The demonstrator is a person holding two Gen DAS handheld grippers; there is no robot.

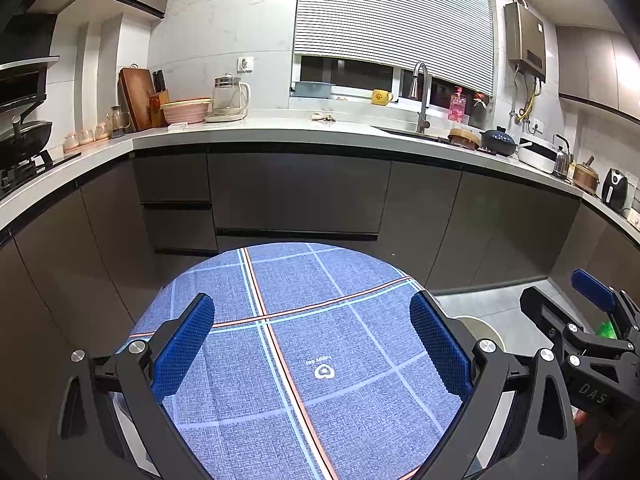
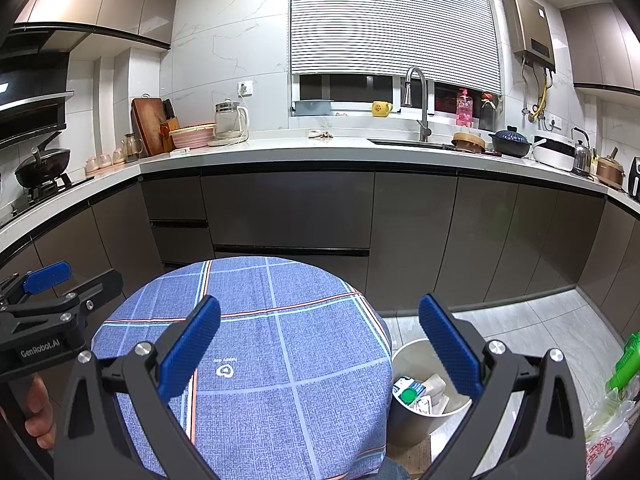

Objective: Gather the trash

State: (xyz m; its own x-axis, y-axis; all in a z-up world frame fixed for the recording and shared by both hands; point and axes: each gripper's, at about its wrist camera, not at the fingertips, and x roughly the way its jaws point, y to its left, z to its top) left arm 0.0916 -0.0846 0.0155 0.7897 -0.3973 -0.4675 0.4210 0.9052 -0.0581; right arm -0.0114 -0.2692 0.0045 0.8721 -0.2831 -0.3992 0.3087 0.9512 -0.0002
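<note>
A: What is hidden or cut off?

B: The bin (image 2: pixel 424 396) stands on the floor just right of the round table (image 2: pixel 256 360). In the right wrist view the table's cloth covers the bin's left rim, and the right gripper's (image 2: pixel 320 344) right finger crosses its far rim. In the left wrist view only a pale arc of the bin (image 1: pixel 480 328) shows, between the left gripper's (image 1: pixel 312 340) finger and the other tool.

A: And the trash?

B: It lies inside the bin: a blue-and-white carton (image 2: pixel 412 390) with a green cap, and pale wrappers beside it. The labels are too small to read. The carton's long axis cannot be told, since most of it is buried; its capped face looks upward.

A: Anything at the edge?

B: A green bottle (image 2: pixel 626 364) and a plastic bag (image 2: pixel 608 428) sit at the right border, both cut off by the frame.

A: The grippers?

B: Both stand spread wide, with nothing between the blue pads. Each hangs above the tablecloth, side by side, pointing toward the kitchen counter (image 2: pixel 320 146).
</note>
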